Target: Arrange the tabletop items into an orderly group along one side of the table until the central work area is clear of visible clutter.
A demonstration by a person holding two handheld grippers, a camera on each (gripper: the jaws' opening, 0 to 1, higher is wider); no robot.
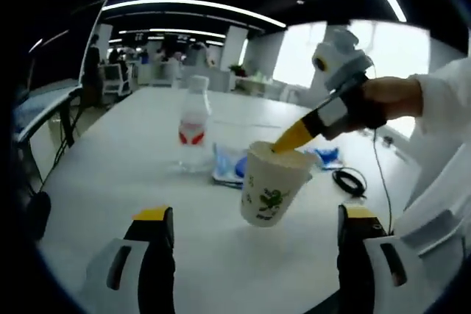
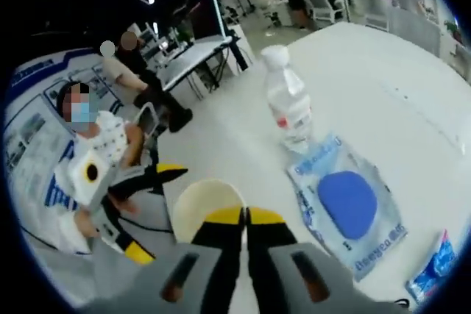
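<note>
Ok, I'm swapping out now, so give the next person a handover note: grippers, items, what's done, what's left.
Right gripper: shut on the paper cup's rim, cup tilted and lifted off the table.
Left gripper: open, empty, short of the cup.
Water bottle upright mid-table; clear pouch with a blue pad flat beside it; small blue packet further off; black cable near the edge.
Done: cup picked up.
Left: place cup, group the rest along one side.

Bottle (upright) beside packet
</note>
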